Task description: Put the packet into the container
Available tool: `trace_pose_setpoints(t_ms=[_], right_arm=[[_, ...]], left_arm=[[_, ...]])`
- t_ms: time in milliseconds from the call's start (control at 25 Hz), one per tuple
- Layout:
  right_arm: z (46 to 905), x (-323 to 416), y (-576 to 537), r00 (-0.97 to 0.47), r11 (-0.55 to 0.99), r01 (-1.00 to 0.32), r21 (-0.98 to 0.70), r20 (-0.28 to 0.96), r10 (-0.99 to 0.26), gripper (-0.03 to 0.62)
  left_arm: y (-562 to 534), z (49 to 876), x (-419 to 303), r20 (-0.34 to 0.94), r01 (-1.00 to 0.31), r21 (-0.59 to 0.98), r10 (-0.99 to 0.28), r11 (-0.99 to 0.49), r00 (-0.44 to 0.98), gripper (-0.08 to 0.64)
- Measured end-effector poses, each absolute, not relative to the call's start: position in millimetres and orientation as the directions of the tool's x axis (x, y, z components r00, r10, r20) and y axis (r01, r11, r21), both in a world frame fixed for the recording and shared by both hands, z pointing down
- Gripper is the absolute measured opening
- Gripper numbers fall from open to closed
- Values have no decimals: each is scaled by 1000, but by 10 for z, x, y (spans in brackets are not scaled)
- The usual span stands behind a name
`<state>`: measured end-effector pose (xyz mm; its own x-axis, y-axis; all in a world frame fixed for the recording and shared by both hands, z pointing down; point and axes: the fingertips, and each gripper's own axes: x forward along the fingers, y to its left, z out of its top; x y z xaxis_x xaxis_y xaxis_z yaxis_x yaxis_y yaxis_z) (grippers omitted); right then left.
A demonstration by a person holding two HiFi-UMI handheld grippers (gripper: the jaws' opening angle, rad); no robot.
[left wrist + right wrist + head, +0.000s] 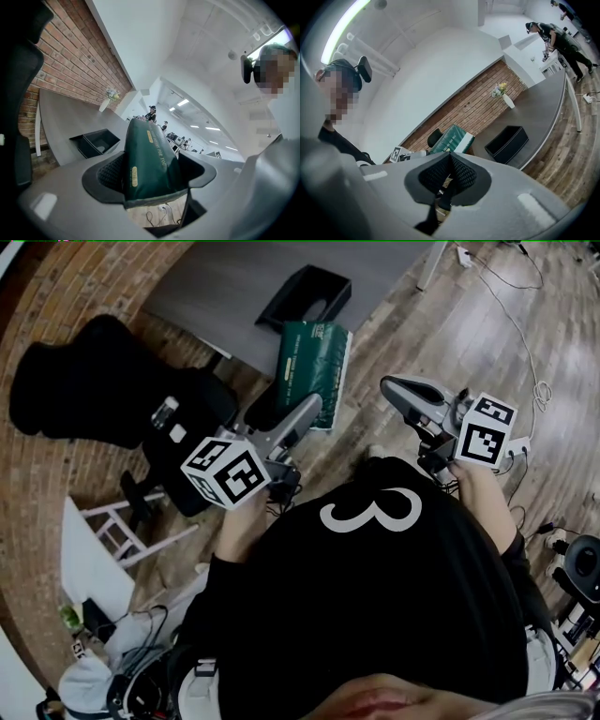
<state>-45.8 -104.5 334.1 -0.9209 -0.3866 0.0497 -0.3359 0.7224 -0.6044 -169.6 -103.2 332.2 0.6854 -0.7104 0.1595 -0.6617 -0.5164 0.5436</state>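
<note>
A dark green packet (pixel 314 371) with gold print hangs in the air near the grey desk's edge, and my left gripper (pixel 314 411) is shut on its near end. In the left gripper view the packet (pixel 147 161) fills the space between the jaws and points toward the black container (pixel 93 142). That open black container (pixel 305 296) sits on the grey desk (pixel 225 296), just beyond the packet. My right gripper (pixel 394 388) hovers to the packet's right, shut with nothing in it. From the right gripper view both packet (pixel 451 138) and container (pixel 507 142) show ahead.
A black office chair (pixel 103 381) stands at the left by the brick wall. A white step stool (pixel 127 526) is on the wooden floor below it. Cables (pixel 525 334) and a power strip lie on the floor at the right. A vase with flowers (pixel 503 95) stands on the desk's far end.
</note>
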Motion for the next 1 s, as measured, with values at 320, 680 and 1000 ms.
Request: trace_pose_setpoints(t_ms=[320,680,1000], right_arm=[[3327,-452,-1778,-943,723,-279,-632,38,-331,2],[3320,-389,-2594,-968,734,-210,-646,32,-248,2],[3383,-341,-2914,-981,748,-164,-644,29,-190,2]], left_arm=[[-1636,3296,-1657,189,-705,537,-748,-463,636,377],[-2358,3298,-1606,221,-759,514,-792,-401,568,377],[-2720,3355,-1662,251,-822,408,-817,-397,519,376]])
